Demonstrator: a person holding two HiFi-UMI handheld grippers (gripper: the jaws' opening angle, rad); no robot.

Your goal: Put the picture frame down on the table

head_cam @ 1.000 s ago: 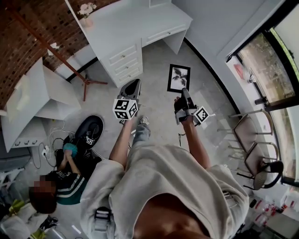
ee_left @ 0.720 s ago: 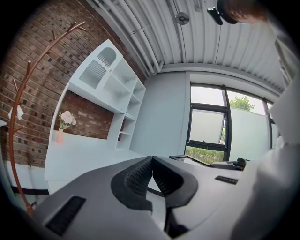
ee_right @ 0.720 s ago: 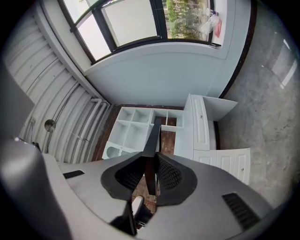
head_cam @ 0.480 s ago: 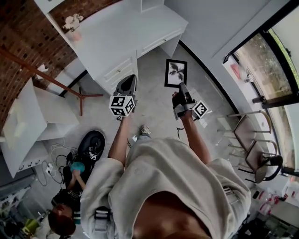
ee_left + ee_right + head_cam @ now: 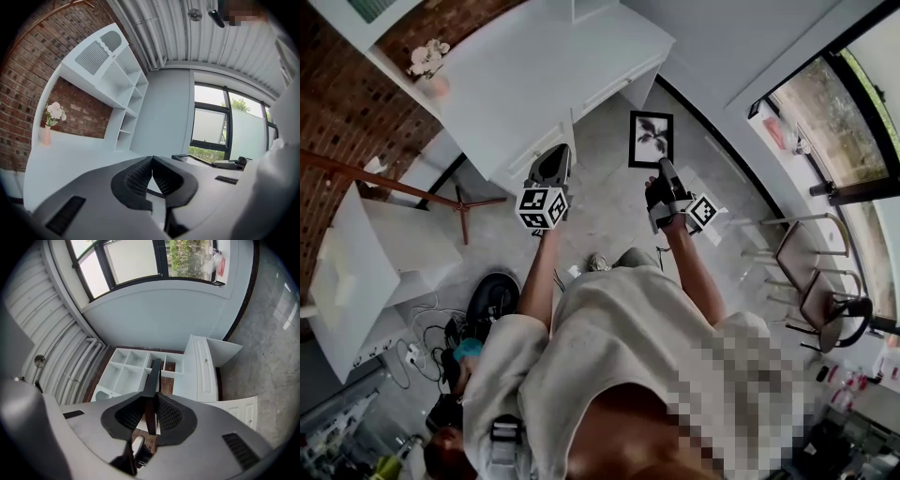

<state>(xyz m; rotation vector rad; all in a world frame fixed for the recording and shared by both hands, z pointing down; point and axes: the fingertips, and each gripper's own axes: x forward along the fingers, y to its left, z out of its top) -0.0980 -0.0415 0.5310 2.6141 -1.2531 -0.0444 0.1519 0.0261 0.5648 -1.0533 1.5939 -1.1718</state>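
The picture frame (image 5: 652,139), black with a dark plant print, hangs over the grey floor beside the white table (image 5: 525,75). My right gripper (image 5: 662,174) is shut on its near edge. In the right gripper view the frame (image 5: 153,373) runs edge-on between the ribbed pads (image 5: 168,414). My left gripper (image 5: 551,165) is shut with nothing in it and hovers at the table's drawer corner. In the left gripper view its pads (image 5: 139,177) meet, with the white table top (image 5: 70,157) stretching ahead.
A pink vase of flowers (image 5: 428,67) stands at the table's far left. A copper stand (image 5: 422,195) and a white cabinet (image 5: 356,267) lie to the left. Metal chairs (image 5: 811,286) stand at the right, and a person crouches at the lower left (image 5: 455,422).
Both grippers and the frame have moved forward toward the white table, which now fills more of the head view. The person on the floor has slid toward the bottom left corner.
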